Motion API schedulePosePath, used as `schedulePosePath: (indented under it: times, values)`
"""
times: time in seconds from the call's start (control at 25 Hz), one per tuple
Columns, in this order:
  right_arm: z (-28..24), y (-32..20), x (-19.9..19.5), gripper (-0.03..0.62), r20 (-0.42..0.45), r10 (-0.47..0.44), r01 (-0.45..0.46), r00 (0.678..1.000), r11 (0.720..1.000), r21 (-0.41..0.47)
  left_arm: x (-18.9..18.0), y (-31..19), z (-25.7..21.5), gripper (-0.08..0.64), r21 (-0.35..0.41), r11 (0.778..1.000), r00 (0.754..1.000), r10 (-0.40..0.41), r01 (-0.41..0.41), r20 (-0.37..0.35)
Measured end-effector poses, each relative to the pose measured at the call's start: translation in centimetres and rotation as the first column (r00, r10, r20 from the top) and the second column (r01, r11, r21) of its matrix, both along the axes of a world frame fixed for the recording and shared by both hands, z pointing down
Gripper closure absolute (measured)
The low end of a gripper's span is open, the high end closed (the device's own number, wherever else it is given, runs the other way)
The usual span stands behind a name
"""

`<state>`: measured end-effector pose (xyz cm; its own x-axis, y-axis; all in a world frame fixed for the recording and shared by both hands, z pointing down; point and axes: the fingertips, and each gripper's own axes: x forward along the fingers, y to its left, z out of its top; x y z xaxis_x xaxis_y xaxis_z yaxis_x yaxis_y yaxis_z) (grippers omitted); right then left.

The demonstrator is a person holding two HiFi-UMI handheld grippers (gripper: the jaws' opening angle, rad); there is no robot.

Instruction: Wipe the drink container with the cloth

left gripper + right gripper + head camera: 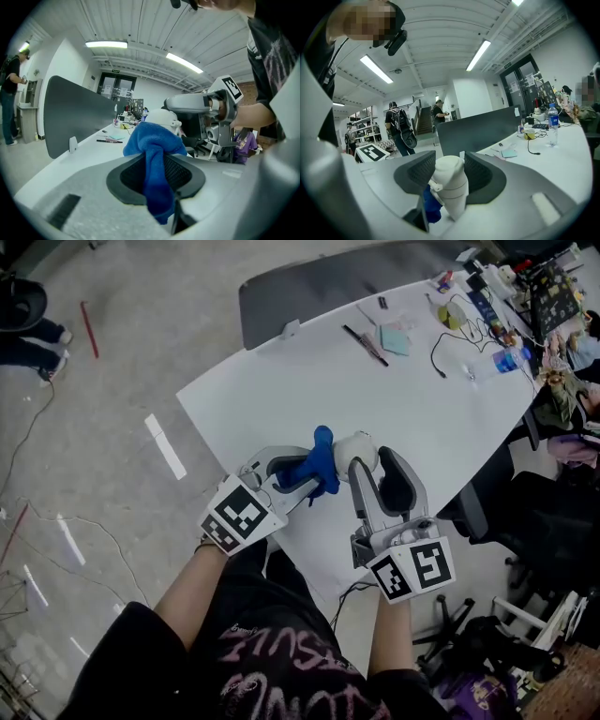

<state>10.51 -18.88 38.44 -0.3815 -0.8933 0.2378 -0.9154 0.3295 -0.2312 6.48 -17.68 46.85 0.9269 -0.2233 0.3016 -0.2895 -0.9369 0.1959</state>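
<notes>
1. While poised over the near edge of the broad white table (412, 418), holds both tools close together in mid-air.
2. Pinches a bunched blue fabric cloth (321, 461) in the left gripper (313, 476) — jaws closed on its middle, a tail hanging below them.
3. Clamps a rounded white plastic drink container (357, 453) in the right gripper (377, 465), jaws pressed on its two sides.
4. Presses the cloth against the container's left side — touching.
5. Has a dark pen (366, 345), a teal notepad (395, 339) and a clear water bottle (506, 360) lying well apart, toward the table's far end.
</notes>
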Motion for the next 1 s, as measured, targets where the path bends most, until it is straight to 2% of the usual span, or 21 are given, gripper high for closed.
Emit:
schedulePosePath:
  times: [0.2, 0.32, 0.6, 0.76, 1.0]
  values:
    - [0.0, -0.2, 0.0, 0.399, 0.006, 0.011, -0.011, 1.000, 1.000, -0.003, 0.2, 0.1, 3.5, 0.463, -0.030, 0.999, 0.998, 0.020, -0.018, 0.065]
    - [-0.1, -0.2, 0.1, 0.397, 0.008, 0.014, -0.014, 1.000, 1.000, -0.007, 0.2, 0.2, 4.9, 0.462, -0.069, 0.998, 0.998, 0.017, -0.013, 0.060]
    - [0.1, -0.2, 0.1, 0.397, 0.007, 0.015, -0.015, 1.000, 1.000, -0.010, -0.1, 0.2, 8.2, 0.462, -0.104, 0.995, 0.993, 0.016, -0.003, 0.118]
    - [0.3, -0.1, 0.2, 0.397, 0.009, 0.009, -0.009, 1.000, 1.000, -0.008, -0.8, 0.2, 7.6, 0.462, -0.096, 0.995, 0.993, -0.002, 0.014, 0.121]
    - [0.3, 0.2, 0.4, 0.397, 0.011, 0.000, 0.000, 1.000, 1.000, 0.000, -2.3, 0.4, 2.4, 0.462, -0.010, 1.000, 0.996, -0.026, 0.027, 0.082]
